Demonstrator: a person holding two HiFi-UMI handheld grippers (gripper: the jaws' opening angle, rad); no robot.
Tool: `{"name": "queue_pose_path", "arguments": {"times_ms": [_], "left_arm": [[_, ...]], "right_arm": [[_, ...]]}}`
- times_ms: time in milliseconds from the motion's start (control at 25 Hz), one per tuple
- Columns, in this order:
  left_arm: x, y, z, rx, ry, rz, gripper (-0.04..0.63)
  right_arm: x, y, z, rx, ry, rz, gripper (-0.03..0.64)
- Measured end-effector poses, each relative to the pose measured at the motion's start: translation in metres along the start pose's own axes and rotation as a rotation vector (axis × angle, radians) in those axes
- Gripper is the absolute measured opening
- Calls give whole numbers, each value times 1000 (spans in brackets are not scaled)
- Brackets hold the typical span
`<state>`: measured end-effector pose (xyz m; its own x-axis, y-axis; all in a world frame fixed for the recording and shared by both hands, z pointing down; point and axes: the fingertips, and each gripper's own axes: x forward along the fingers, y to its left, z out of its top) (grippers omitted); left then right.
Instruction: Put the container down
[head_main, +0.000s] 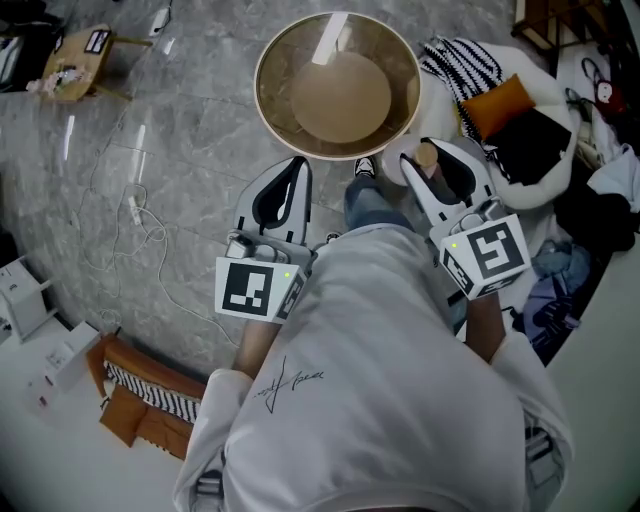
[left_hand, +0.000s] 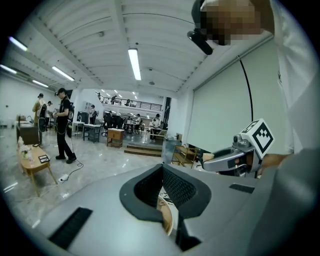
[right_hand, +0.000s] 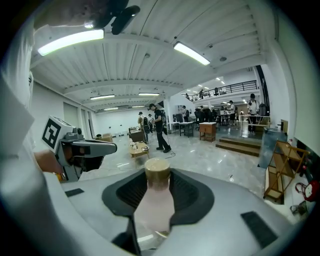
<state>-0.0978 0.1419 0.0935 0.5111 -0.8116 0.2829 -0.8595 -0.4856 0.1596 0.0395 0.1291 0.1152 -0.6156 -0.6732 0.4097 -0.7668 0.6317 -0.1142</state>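
A pale pink bottle (right_hand: 154, 205) with a tan cap (head_main: 428, 157) stands upright between the jaws of my right gripper (head_main: 432, 160), which is shut on it. In the right gripper view the cap pokes up past the black pads (right_hand: 187, 192). My left gripper (head_main: 296, 168) is held level beside it with its jaws together, and nothing shows between them. Both grippers point away from the body, just short of a round wooden table (head_main: 275, 110) with a raised rim. A sliver of that rim shows through the slit of the left gripper (left_hand: 163, 175).
A pile of cushions and clothes, with a striped cloth (head_main: 462, 62) and an orange cushion (head_main: 497, 104), lies right of the table. A white cable (head_main: 135, 212) trails over the marble floor at the left. A low wooden seat (head_main: 140, 388) is at bottom left. People stand far off in the hall (left_hand: 63, 125).
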Motion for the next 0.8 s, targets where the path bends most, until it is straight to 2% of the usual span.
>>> {"name": "queue_pose_path", "arguments": {"times_ms": [400, 800], "left_arm": [[91, 7, 25, -17, 27, -9, 17], [124, 26, 27, -59, 39, 68, 17]], "right_arm": [[52, -59, 23, -37, 24, 106, 147], [91, -81, 27, -62, 48, 190, 147]]}}
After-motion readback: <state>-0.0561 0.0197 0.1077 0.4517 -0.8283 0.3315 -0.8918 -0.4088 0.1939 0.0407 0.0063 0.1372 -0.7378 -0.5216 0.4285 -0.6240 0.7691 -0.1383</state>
